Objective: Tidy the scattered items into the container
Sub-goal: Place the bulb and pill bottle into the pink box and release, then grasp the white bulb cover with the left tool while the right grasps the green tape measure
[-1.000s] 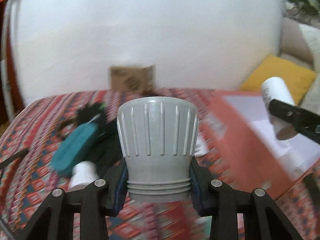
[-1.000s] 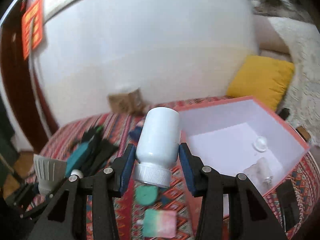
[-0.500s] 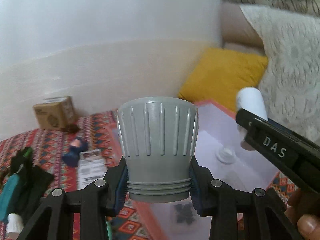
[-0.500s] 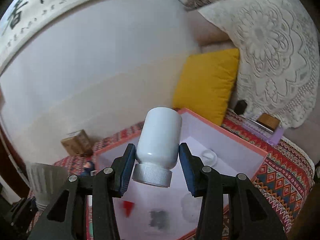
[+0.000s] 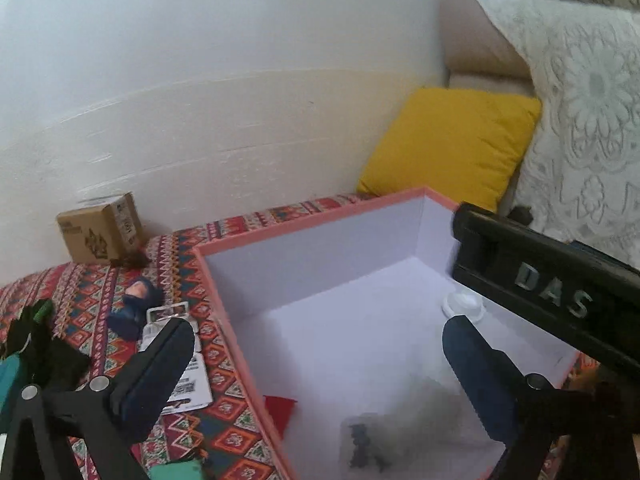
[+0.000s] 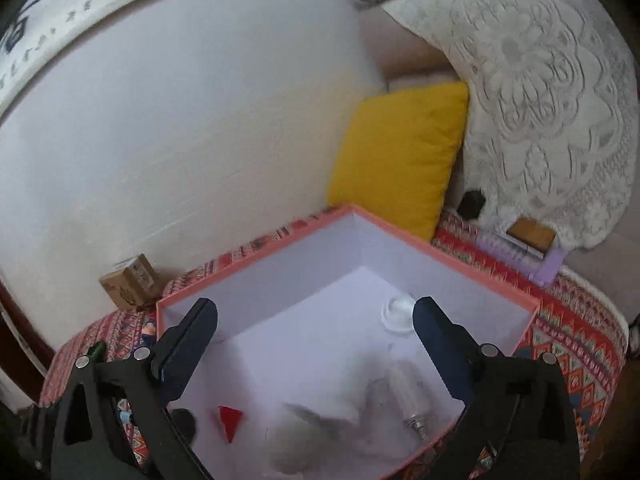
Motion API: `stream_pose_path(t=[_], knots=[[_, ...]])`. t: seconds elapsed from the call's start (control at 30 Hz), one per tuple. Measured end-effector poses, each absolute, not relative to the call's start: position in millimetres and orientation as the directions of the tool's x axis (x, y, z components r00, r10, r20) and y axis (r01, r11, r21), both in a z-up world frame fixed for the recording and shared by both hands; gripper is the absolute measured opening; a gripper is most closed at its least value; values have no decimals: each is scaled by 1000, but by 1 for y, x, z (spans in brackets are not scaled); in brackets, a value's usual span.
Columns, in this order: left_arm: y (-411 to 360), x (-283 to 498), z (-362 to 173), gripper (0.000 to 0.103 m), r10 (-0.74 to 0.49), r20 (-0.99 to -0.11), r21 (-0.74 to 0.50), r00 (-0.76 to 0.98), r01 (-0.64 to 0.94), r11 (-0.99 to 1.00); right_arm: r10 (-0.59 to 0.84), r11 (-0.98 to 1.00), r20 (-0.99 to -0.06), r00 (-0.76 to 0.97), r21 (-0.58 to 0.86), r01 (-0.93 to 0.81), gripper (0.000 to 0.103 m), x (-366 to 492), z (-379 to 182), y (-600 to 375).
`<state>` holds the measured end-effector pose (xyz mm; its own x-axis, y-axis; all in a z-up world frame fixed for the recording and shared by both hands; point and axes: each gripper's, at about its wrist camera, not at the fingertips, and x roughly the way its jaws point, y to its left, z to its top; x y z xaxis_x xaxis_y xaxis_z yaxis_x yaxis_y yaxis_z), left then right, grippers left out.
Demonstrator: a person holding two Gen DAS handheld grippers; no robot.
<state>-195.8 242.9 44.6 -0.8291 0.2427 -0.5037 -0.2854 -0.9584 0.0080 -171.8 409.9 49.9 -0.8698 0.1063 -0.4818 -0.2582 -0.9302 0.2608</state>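
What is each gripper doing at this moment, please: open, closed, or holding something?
Left gripper: open, holding nothing, above the box.
Right gripper: open, holding nothing, also above the box.

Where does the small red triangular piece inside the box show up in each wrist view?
Left wrist: red triangular piece lies low, centre-left, against the box's near-left wall.
Right wrist: low, left of centre, on the box floor.
Shared landmark: the yellow cushion behind the box.

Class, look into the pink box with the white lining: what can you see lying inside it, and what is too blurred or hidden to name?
Inside the pink box: a red triangular piece, a clear bulb and a round white lid. Grey blurred shapes cannot be named. The claws cover parts of the floor.
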Motion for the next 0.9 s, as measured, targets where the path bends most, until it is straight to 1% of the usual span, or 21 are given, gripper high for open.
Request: stream_pose_path(t=[0.13,0.27,0.37,0.5,0.57,0.63,0.67,0.73,0.8,0.9], knots=[[202,-192,49,103,182,-504,-8,-844,-206,-978,88,-946,-464,-881,237,-219,100,-167,56,391],[133,-187,37,103,58,-517,-4,-854,-65,-998,52,-965,-437,-898,209,-157,100,-160,63,359],[77,-187,19,103,-29,-557,-2,-830,36,-999,-21,-980,-412,-911,189,-63,100,-154,69,318],[5,-185,-17,103,-144,-612,25,-778,163,-986,-162,-981,-425,-890,167,99,100,-147,62,255],[-16,-183,-33,103,-168,-630,38,-758,186,-982,-243,-967,-471,-848,188,173,100,-147,49,225],[-37,-181,-50,103,-192,-648,51,-737,210,-976,-320,-947,-552,-770,217,237,100,-153,27,196],[-47,-180,-58,103,-203,-657,57,-726,221,-974,-332,-943,-587,-739,221,248,100,-156,16,184],[-63,-179,-73,103,-212,-671,63,-710,231,-971,-316,-949,-648,-693,205,240,100,-162,-7,168],[-66,-180,-82,103,-182,-686,44,-705,209,-977,-272,-962,-702,-658,175,211,100,-170,-30,159],[-63,-187,-92,102,-140,-709,20,-691,179,-984,-242,-969,-772,-587,170,176,100,-187,-60,161]])
